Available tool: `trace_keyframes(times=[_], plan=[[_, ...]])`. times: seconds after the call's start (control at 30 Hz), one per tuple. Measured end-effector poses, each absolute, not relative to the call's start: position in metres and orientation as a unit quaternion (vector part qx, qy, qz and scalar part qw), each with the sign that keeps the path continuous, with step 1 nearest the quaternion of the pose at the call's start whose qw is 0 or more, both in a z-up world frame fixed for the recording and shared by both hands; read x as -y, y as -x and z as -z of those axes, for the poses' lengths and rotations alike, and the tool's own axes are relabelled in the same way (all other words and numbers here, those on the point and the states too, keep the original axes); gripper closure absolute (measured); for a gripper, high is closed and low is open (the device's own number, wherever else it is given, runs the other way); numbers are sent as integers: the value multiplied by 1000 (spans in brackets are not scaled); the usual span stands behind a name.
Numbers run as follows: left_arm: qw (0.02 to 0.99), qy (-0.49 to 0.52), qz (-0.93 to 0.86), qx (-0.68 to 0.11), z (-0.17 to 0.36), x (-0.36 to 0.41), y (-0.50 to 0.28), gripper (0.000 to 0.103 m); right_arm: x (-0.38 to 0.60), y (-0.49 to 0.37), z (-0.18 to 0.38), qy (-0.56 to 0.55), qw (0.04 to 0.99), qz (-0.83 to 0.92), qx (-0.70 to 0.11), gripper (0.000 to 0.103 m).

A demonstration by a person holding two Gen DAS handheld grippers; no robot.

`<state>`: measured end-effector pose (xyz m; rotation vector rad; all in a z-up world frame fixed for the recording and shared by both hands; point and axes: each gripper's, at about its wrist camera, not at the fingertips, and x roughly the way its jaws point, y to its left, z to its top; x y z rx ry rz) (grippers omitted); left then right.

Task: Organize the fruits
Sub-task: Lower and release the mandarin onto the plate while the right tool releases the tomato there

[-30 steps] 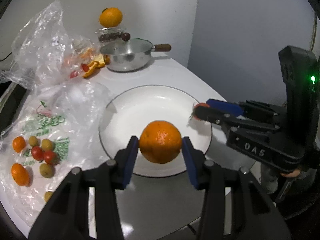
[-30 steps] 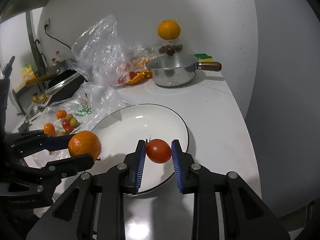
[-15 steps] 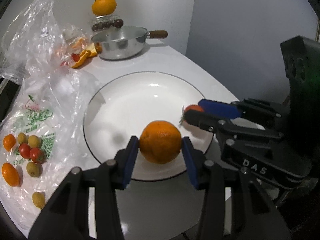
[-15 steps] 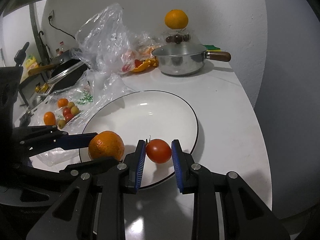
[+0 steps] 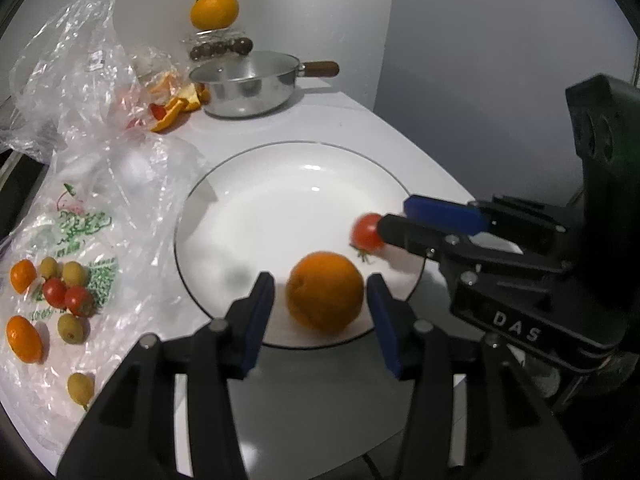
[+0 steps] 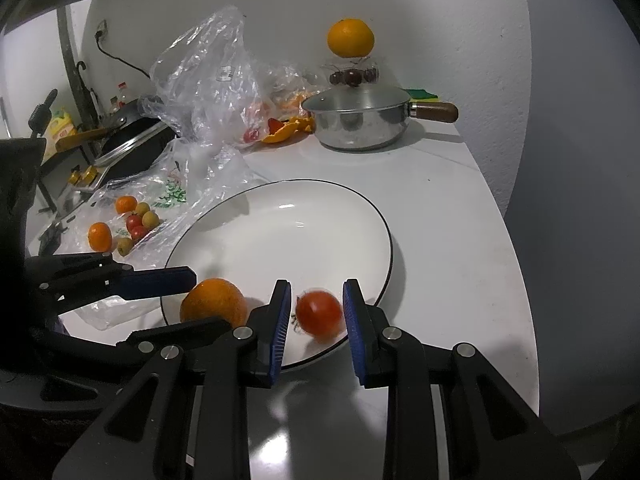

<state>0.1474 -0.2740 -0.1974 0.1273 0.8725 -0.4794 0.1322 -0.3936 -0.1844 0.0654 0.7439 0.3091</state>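
An orange rests on the near side of the white plate, between the jaws of my left gripper. Those jaws are opening, with a gap showing on each side of the fruit. From the right, my right gripper reaches over the plate's rim, shut on a small red tomato. In the right wrist view the tomato looks blurred between the blue pads of the right gripper, just above the plate. The orange and the left gripper are to its left.
Crumpled clear bags lie left of the plate, and on them several small oranges, cherry tomatoes and green fruits. At the back stand a steel pan, orange peel and another orange atop a clear box. The table edge curves close on the right.
The left jaws have parted from the orange, which now sits on the plate. The tomato has turned blurred and sits a little lower between the right pads.
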Motion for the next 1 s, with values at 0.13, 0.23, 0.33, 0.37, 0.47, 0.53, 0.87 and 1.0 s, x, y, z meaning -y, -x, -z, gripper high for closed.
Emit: trace_keyframes(times=[0.13, 0.23, 0.33, 0.37, 0.47, 0.53, 0.87, 1.0], plan=[[879, -60, 227, -414, 194, 269, -146, 53, 392, -130, 181, -34, 920, -149, -360, 75], [882, -58, 226, -410, 191, 264, -144, 53, 391, -128, 178, -32, 921, -148, -359, 74], [887, -66, 221, -400, 186, 261, -140, 53, 387, -125, 175, -29, 922, -147, -357, 74], [888, -65, 223, -397, 184, 259, -138, 53, 386, -124, 174, -28, 922, -147, -356, 74], [891, -62, 223, -392, 180, 253, -136, 53, 384, -123, 171, -27, 923, -146, -355, 74], [892, -60, 221, -390, 179, 250, -134, 53, 381, -121, 168, -25, 924, -145, -353, 74], [900, -49, 213, -377, 173, 227, -122, 53, 361, -114, 157, -15, 926, -146, -347, 74], [906, -49, 203, -368, 171, 215, -117, 53, 350, -113, 154, -10, 926, -150, -345, 74]])
